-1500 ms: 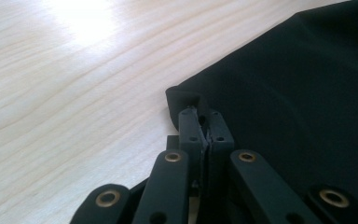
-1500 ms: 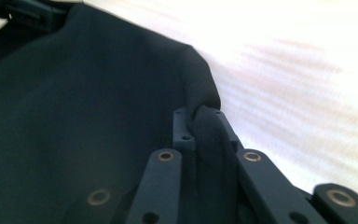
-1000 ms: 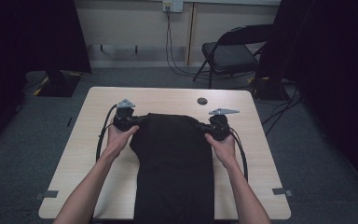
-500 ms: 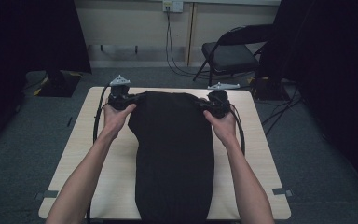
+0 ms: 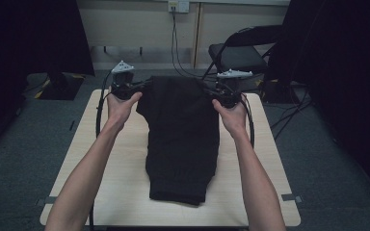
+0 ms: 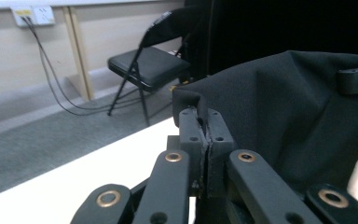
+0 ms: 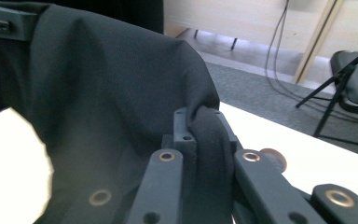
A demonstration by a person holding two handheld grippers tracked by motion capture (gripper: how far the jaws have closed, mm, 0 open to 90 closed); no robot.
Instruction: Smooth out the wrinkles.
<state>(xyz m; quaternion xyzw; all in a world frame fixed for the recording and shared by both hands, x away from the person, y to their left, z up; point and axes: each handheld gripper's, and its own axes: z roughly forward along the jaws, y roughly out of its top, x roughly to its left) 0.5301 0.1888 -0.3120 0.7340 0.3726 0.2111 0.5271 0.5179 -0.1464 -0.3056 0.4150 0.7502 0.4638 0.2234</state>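
One pair of black trousers [image 5: 182, 139] is held up at its top corners over the table [image 5: 101, 163], hem resting there. Cloth is pinched by the left gripper [image 6: 204, 122] and right gripper [image 7: 204, 122]. One chair [image 6: 147, 63] is seen.
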